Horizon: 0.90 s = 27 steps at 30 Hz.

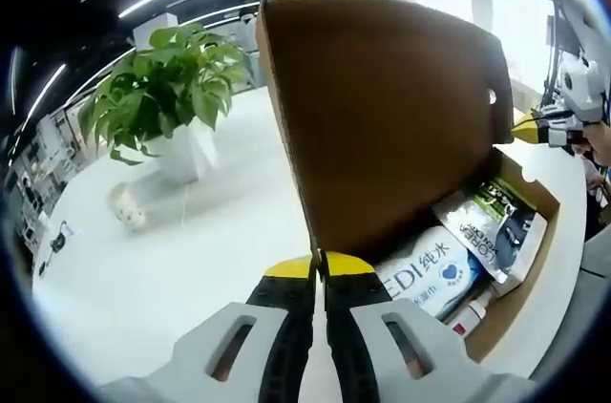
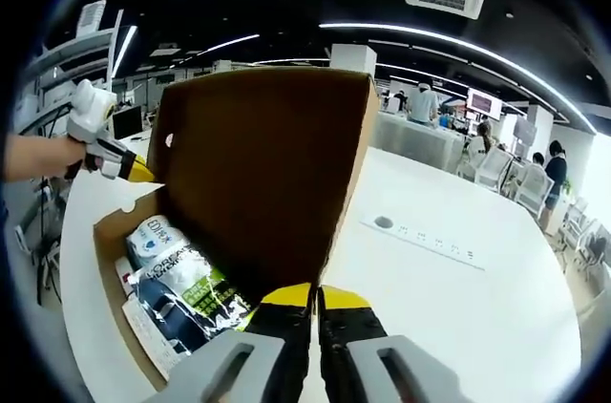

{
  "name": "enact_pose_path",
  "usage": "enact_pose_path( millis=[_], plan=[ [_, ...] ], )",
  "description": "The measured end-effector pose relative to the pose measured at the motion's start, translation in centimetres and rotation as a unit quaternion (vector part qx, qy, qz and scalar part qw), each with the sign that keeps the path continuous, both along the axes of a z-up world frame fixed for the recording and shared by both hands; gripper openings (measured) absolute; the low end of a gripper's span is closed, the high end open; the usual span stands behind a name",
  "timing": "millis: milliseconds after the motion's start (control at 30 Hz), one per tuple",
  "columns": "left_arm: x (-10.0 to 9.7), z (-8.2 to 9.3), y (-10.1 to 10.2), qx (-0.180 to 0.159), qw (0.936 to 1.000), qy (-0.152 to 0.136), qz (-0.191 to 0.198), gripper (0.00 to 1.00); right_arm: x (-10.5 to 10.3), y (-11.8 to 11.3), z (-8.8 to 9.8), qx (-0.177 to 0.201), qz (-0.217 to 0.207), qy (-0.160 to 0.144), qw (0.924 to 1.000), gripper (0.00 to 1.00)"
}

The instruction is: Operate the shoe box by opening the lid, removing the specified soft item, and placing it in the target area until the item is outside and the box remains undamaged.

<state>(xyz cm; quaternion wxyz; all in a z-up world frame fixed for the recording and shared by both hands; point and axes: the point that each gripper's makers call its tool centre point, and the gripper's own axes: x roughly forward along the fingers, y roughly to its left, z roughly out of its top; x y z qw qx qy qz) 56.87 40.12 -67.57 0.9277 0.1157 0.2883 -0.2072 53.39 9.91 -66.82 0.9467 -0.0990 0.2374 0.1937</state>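
Note:
A brown cardboard shoe box [image 1: 524, 281] lies on the white table with its lid [image 1: 382, 107] raised upright. My left gripper [image 1: 318, 267] is shut on the lid's near side edge. Inside lie a white and blue wipes pack [image 1: 434, 274] and a dark soft pack [image 1: 492, 222]. The right gripper [image 1: 527, 128] shows at the lid's far side. In the right gripper view the lid [image 2: 258, 174] also stands up, and my right gripper [image 2: 315, 296] is shut on its edge. The dark pack [image 2: 181, 298] and the wipes pack [image 2: 153, 236] lie in the box [image 2: 107, 265]. The left gripper [image 2: 129, 166] is held by a hand.
A potted green plant [image 1: 177, 97] in a white pot and a small pale object [image 1: 127, 207] stand on the white table to the left. On the other side the table carries a round grommet [image 2: 384, 222]. People sit at desks [image 2: 496, 169] behind.

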Motion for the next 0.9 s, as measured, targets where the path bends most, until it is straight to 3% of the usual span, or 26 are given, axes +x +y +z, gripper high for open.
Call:
enact_pose_path(
  millis=[900],
  plan=[
    [0.7, 0.35, 0.01, 0.002, 1.0, 0.005, -0.005, 0.01, 0.78, 0.02, 0.38, -0.014, 0.006, 0.001, 0.9999, 0.0]
  ],
)
